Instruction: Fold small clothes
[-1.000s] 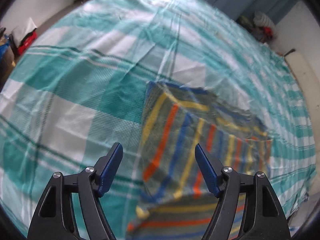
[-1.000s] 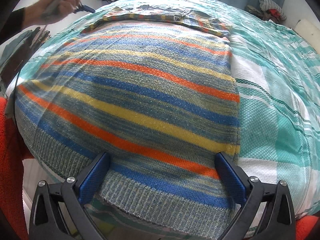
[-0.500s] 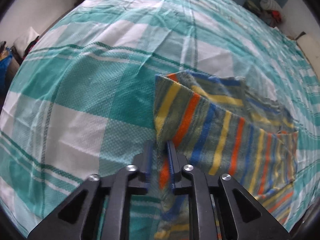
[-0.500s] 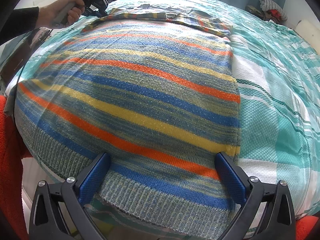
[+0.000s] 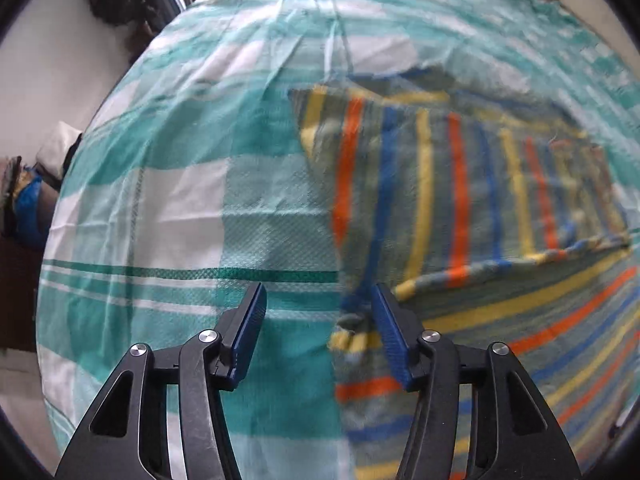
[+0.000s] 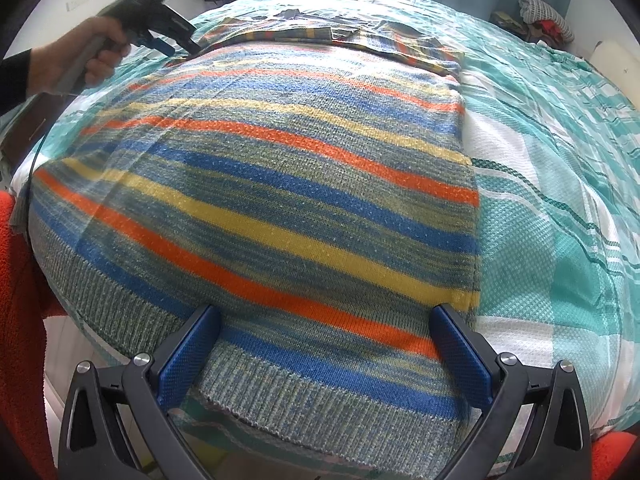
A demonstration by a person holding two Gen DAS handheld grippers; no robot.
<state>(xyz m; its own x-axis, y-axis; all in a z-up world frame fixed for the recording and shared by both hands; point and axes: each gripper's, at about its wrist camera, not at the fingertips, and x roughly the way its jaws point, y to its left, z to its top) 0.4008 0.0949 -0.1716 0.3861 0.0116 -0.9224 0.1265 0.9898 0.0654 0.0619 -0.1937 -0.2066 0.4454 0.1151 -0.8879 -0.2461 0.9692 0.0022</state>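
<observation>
Striped knit in grey-green, orange, blue and yellow covers most of the teal-and-white checked bedspread (image 6: 560,208), and it is the sweater (image 6: 280,208) that the task is about: it lies flat with its ribbed hem nearest the right-hand tongs and its sleeve folded across the upper body, probably so that the sides can be brought in next. At the far left of the right wrist view a hand (image 6: 84,60) in a dark sleeve holds the left gripper (image 5: 316,312) low at the sweater's upper left corner. Its jaws have just been opening and now stand about half apart; the folded sleeve (image 5: 460,184) edge lies against the inner face of the right-hand finger but is not pinched, so the cloth seems released after being laid over. Further right, the right gripper (image 6: 326,344) hovers wide open above the hem, holding nothing, likely waiting to take the lower edge. An orange cloth (image 6: 20,320) shows at the bed's near edge, and a pile of clothes (image 6: 540,16) lies at the far right corner; nothing blocks the fold.
</observation>
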